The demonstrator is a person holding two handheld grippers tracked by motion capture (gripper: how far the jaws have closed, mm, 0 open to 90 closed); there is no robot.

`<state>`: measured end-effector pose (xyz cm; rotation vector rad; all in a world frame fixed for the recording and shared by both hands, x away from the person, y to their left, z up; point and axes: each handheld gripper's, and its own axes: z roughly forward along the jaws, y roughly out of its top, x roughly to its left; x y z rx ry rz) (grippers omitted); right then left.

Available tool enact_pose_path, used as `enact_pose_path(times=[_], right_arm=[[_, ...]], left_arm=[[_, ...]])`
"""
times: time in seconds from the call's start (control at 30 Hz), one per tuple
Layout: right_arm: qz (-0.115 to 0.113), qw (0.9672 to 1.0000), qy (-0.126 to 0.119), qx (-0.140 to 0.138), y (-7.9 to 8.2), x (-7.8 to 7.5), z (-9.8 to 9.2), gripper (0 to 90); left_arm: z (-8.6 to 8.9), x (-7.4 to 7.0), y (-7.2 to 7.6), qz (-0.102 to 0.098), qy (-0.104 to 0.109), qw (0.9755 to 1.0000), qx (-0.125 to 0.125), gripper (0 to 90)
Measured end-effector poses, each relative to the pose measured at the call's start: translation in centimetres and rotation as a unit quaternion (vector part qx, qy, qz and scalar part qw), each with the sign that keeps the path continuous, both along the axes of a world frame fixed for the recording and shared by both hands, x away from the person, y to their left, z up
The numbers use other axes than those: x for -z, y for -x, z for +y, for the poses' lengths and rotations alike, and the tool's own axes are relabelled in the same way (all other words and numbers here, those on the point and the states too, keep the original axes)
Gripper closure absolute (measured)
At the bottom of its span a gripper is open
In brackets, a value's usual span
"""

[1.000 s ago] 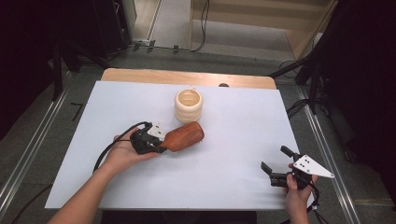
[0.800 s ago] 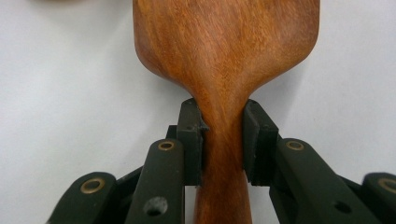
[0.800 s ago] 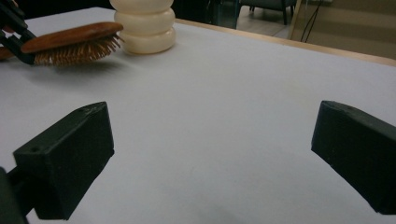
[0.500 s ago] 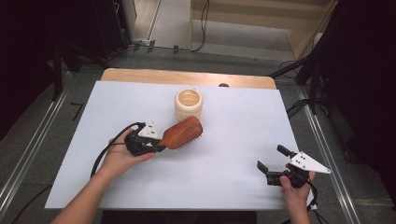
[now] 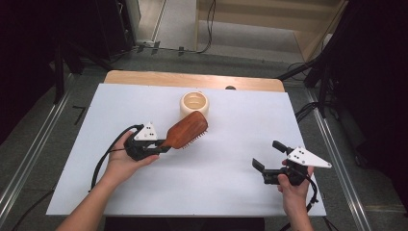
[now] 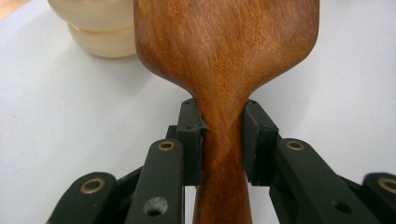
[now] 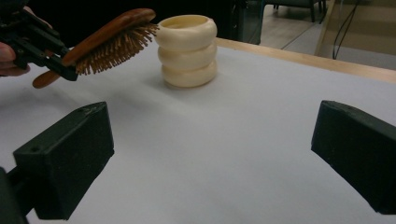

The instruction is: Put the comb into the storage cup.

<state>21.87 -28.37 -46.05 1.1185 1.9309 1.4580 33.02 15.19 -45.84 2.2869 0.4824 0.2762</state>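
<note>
A brown wooden hairbrush [image 5: 186, 129] hangs above the white table, bristles down, its head tilted up toward a cream ribbed cup [image 5: 195, 104]. My left gripper [image 5: 161, 147] is shut on the brush's handle neck [image 6: 223, 135]; in the left gripper view both pads [image 6: 191, 140] press the wood. In the right gripper view the hairbrush [image 7: 109, 39] sits beside the cream cup [image 7: 187, 49] without touching it. My right gripper [image 5: 270, 155] is held low at the table's right front, open, with nothing between its pads [image 7: 70, 154].
The white table sheet [image 5: 231, 144] has a wooden strip [image 5: 192, 79] along its far edge. Metal rails [image 5: 337, 149] run down both sides of the table. A black cable [image 5: 103, 159] loops from the left gripper across the sheet.
The left gripper has lifted the hairbrush and tipped its head up toward the cup. The right gripper has shifted slightly left and toward the front edge, still open.
</note>
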Motion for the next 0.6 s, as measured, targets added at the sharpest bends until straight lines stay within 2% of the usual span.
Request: enact_pose_path(times=[0.33,0.53,0.57,0.6], right_arm=[[-0.006,0.9997,-0.014,-0.021,-1.7,-2.3,2.5,0.0],[0.013,0.9982,-0.050,-0.029,-3.1,-3.4,4.5,0.0],[0.013,0.9982,-0.050,-0.029,-3.1,-3.4,4.5,0.0],[0.015,0.9975,-0.062,-0.032,-3.6,-3.6,5.0,0.0]], left_arm=[[-0.3,-0.4,0.6,-0.022,0.034,0.9991,-0.016,72.8],[-0.6,-0.2,0.8,-0.028,0.052,0.9978,-0.029,72.8],[-0.6,-0.2,0.9,-0.030,0.056,0.9975,-0.030,72.8],[-0.7,-0.2,0.9,-0.032,0.058,0.9972,-0.032,72.8]])
